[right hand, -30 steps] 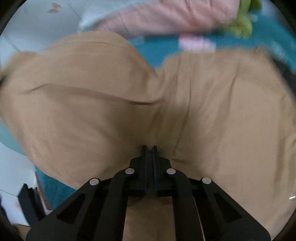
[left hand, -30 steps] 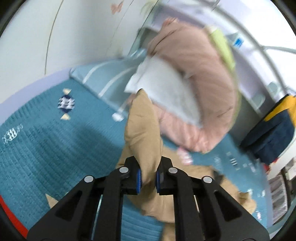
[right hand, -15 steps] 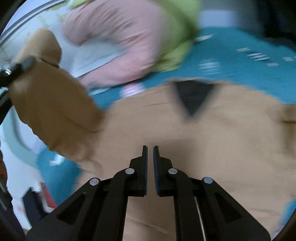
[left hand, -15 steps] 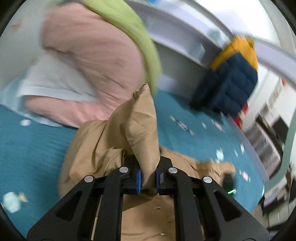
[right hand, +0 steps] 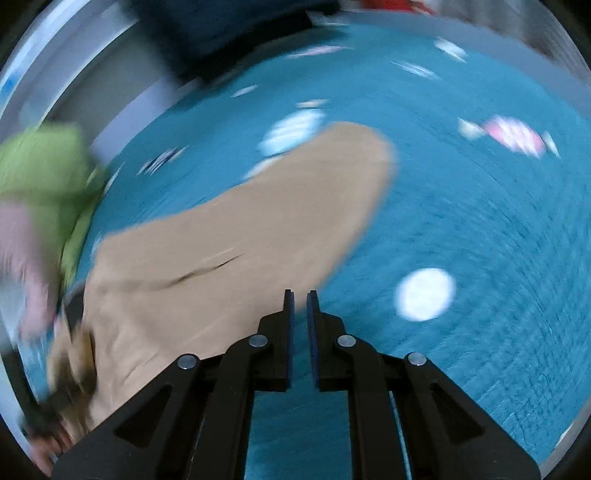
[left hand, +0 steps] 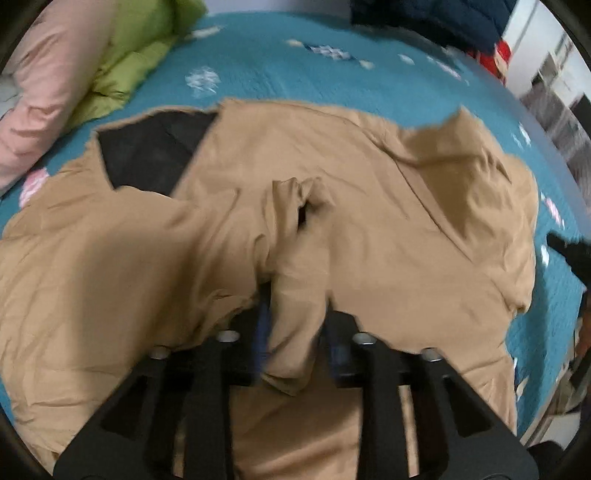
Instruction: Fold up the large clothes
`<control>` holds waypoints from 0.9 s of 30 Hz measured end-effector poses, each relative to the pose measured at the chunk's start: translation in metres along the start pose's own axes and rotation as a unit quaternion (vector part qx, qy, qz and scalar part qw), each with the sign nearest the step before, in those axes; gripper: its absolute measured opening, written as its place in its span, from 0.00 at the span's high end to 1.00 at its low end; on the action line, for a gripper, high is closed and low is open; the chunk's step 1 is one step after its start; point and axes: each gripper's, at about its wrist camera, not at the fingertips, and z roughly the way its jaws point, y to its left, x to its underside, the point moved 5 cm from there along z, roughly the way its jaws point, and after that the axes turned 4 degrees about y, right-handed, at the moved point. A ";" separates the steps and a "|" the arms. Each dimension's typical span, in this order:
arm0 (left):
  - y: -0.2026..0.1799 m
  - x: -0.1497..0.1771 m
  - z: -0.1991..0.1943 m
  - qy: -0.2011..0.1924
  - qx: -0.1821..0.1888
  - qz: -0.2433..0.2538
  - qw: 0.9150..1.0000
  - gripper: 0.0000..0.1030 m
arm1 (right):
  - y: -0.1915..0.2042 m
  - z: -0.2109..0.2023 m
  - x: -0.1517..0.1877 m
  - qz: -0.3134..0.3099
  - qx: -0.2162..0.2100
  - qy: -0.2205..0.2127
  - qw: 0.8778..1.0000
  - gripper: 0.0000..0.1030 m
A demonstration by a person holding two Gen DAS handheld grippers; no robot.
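Note:
A large tan jacket (left hand: 369,206) with a dark lining (left hand: 147,155) lies spread on the teal bedspread (left hand: 280,66). My left gripper (left hand: 295,332) holds a sleeve of the jacket between its fingers, low over the jacket's body. In the blurred right wrist view, a tan part of the jacket (right hand: 240,240) stretches across the bedspread (right hand: 480,229). My right gripper (right hand: 299,299) is nearly shut and empty, just beyond the jacket's right edge.
A pink quilt (left hand: 40,85) and a green one (left hand: 136,62) are piled at the far left of the bed. Dark blue bedding (left hand: 424,14) lies at the far edge. The green quilt also shows in the right wrist view (right hand: 40,173).
My left gripper has swung down from high above the bed, carrying the sleeve over the jacket's body. My right gripper has moved off the jacket toward the open bedspread.

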 end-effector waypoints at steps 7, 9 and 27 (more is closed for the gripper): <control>-0.017 -0.006 -0.029 -0.034 0.091 -0.005 0.995 0.30 | -0.028 0.020 -0.045 0.087 -0.054 -0.001 0.995 0.62; -0.006 -0.007 -0.038 -0.044 0.093 -0.024 0.994 0.30 | -0.029 0.035 -0.051 0.111 -0.054 0.016 0.992 0.56; 0.213 0.079 -0.121 -0.084 -0.117 -0.215 0.966 0.30 | 0.216 -0.095 -0.007 -0.180 -0.149 -0.142 0.962 0.87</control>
